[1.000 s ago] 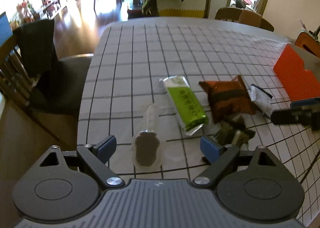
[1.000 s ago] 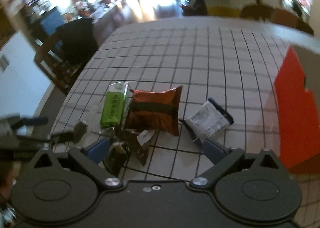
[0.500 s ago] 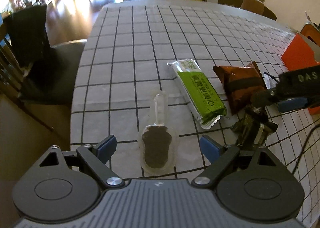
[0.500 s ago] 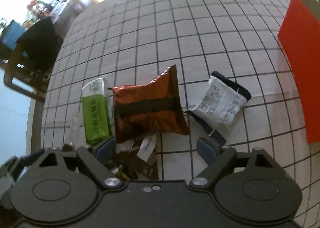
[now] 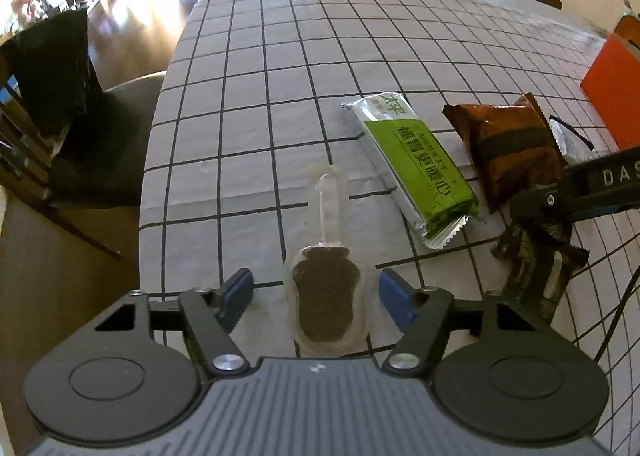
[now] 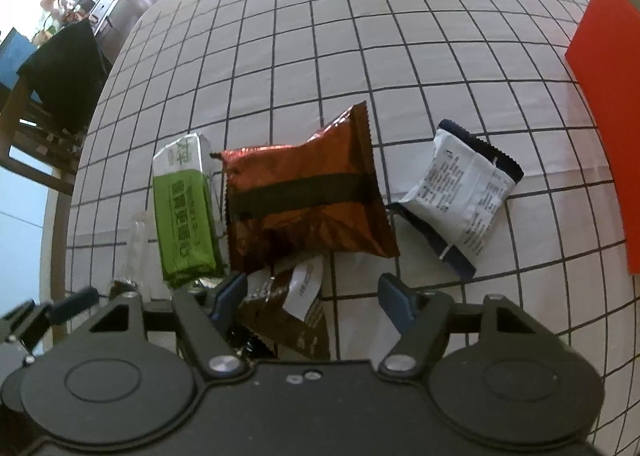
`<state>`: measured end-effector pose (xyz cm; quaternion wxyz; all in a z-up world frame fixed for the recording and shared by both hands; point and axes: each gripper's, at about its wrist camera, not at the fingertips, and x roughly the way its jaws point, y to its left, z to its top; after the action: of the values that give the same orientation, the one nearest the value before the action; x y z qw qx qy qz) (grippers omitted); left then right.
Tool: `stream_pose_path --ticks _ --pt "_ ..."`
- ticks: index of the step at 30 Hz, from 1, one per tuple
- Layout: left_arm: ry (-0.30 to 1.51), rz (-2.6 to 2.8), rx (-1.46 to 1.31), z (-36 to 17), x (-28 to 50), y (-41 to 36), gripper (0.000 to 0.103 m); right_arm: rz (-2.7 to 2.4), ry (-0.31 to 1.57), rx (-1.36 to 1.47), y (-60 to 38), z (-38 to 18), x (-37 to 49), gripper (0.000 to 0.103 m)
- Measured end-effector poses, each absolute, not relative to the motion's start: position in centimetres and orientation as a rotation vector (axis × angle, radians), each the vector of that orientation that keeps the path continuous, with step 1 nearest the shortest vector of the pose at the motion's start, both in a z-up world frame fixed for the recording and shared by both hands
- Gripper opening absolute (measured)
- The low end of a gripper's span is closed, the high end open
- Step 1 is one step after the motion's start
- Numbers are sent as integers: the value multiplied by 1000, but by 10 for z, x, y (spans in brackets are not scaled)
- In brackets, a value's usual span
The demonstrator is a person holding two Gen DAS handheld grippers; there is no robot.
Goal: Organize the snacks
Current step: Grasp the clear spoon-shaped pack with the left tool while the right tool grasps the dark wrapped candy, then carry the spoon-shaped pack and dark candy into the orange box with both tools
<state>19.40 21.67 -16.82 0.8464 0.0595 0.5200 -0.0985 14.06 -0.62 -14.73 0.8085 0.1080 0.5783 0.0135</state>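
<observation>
A clear spoon-shaped packet (image 5: 324, 296) with dark filling lies on the checked tablecloth (image 5: 280, 76). It sits between the blue pads of my left gripper (image 5: 316, 294), whose jaws are closing; the pads stand just clear of it. My right gripper (image 6: 312, 295) hangs over a dark brown packet (image 6: 288, 312), which lies between its closing jaws but is not pinched. A green bar (image 6: 184, 212), an orange-brown bag (image 6: 304, 200) and a white and navy packet (image 6: 460, 192) lie beyond.
An orange box (image 6: 608, 96) stands at the right of the table. The table's left edge runs close to the clear packet, with a chair draped in black cloth (image 5: 60, 96) beyond it. More chairs stand at the far side.
Both grippers came down closer to the table and their jaws narrowed. The right one swung in over the dark brown packet; the left one settled around the clear packet.
</observation>
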Motion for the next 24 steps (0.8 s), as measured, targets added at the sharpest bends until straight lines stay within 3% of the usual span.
stream_pose_path --ticks 5,10,24 --pt "1078 -231 146 -166 190 212 47 42 1236 180 -4 -149 134 63" --pt "1071 -238 131 -164 188 211 40 68 1220 128 -4 -148 125 52" --pt "1107 -198 -44 -161 188 235 40 70 1147 151 -29 -136 105 48"
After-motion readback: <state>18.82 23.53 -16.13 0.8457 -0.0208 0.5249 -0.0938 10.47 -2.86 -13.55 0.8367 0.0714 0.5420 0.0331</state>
